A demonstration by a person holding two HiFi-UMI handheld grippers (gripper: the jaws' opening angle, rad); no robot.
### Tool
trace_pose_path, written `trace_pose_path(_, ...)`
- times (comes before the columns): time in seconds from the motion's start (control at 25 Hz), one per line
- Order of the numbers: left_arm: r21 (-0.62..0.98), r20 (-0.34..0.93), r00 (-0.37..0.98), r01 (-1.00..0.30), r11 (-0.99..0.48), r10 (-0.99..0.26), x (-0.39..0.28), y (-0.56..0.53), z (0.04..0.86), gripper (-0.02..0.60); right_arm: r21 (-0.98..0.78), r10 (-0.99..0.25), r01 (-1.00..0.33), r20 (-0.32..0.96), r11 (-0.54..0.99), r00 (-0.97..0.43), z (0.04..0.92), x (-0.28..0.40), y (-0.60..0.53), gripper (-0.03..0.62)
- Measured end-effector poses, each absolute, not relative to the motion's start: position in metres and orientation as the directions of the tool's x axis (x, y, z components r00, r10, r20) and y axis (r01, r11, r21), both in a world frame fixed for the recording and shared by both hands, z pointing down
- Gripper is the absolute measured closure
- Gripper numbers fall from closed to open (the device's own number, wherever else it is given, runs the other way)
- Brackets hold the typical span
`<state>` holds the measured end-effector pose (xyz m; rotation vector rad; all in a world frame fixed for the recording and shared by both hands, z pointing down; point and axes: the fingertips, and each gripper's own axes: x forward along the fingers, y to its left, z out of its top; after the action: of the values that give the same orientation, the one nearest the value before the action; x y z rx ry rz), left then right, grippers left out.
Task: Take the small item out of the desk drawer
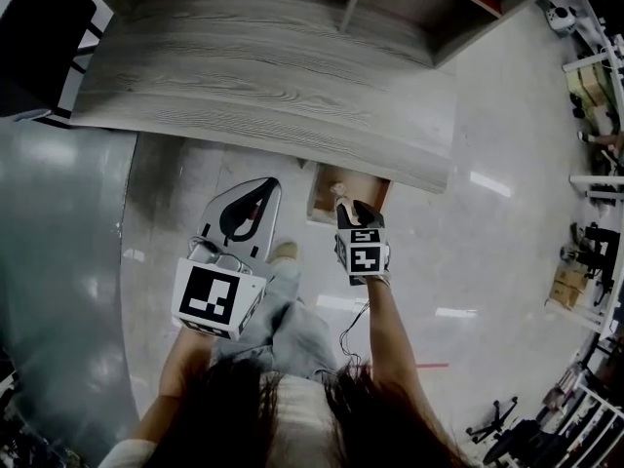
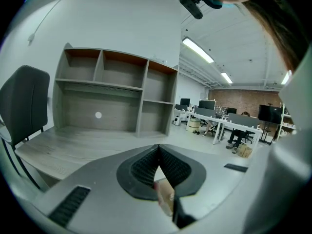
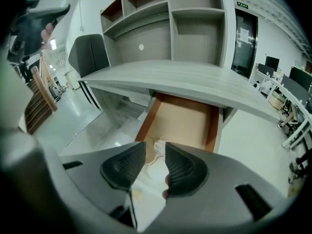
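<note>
The desk drawer [image 1: 375, 189] stands pulled out under the grey desk top [image 1: 263, 86], its brown bottom [image 3: 183, 121] showing. A small white crumpled item [image 3: 152, 172] lies at the drawer's near end. My right gripper [image 3: 155, 147] points steeply down over it, jaws apart, the item showing in the gap without the pads pressing it. In the head view the right gripper [image 1: 343, 203] reaches into the drawer's front. My left gripper [image 1: 261, 188] hangs to the drawer's left, shut and empty; in its own view the left gripper [image 2: 158, 147] has its pads meeting at the tip.
A shelf unit [image 2: 114, 94] stands on the back of the desk. A dark chair [image 2: 22, 106] sits at the desk's left end. The person's leg and shoe [image 1: 285, 252] are on the floor below the drawer. Office desks [image 2: 229, 123] fill the far room.
</note>
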<state>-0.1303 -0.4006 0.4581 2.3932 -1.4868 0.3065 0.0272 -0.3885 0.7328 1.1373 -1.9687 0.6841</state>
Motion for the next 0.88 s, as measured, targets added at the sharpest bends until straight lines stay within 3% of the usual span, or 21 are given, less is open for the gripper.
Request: trace_pose_path(0.88, 0.166, 0.41, 0.441, -0.897, -0.41, -0.798, -0.126, -0.405, 0.499, 0.569, -0.12, -0.27, -0.91, 0.932, 0.397, -0.24, 0.802, 0.035, -0.374, 0.422)
